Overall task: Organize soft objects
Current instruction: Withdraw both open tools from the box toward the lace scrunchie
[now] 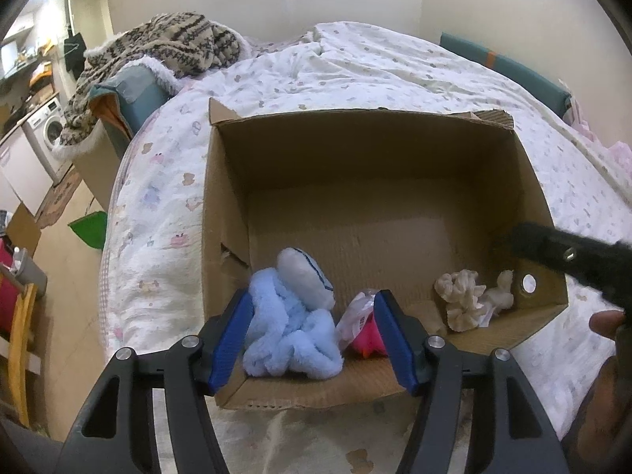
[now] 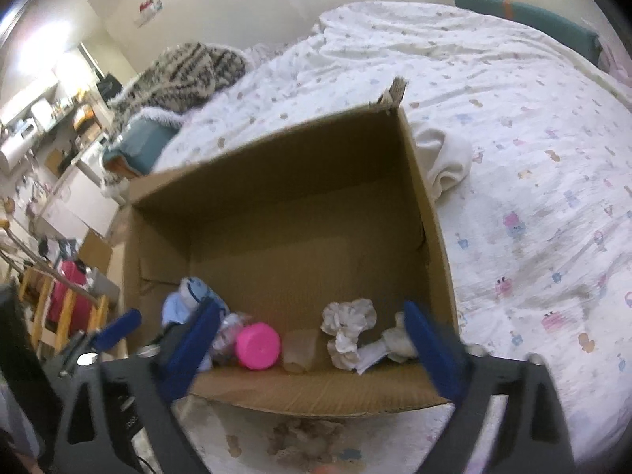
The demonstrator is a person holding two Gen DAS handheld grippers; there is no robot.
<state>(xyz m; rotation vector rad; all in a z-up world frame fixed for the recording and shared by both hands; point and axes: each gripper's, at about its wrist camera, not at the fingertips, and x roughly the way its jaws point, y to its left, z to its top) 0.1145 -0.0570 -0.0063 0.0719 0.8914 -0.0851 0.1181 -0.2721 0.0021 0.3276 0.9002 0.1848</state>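
The left gripper (image 1: pixel 312 343) stands half open around a fluffy light-blue plush toy (image 1: pixel 290 339), its pads not pressing it. The right gripper (image 2: pixel 312 351) is wide open and holds nothing. Below it lie a crumpled white soft flower (image 2: pixel 347 326) and a pink round object (image 2: pixel 258 345), inside the brown cardboard box (image 2: pixel 276 158) on the patterned bed cover (image 2: pixel 533 158).

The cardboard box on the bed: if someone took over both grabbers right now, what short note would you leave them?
Left gripper: open, at the light blue plush, not squeezing it.
Right gripper: wide open, empty, above the white scrunchie.
In the cardboard box, near edge: blue plush, pink item, scrunchie, small white toy.
Left: white cloth lies outside, beside the box's right wall; probably next.
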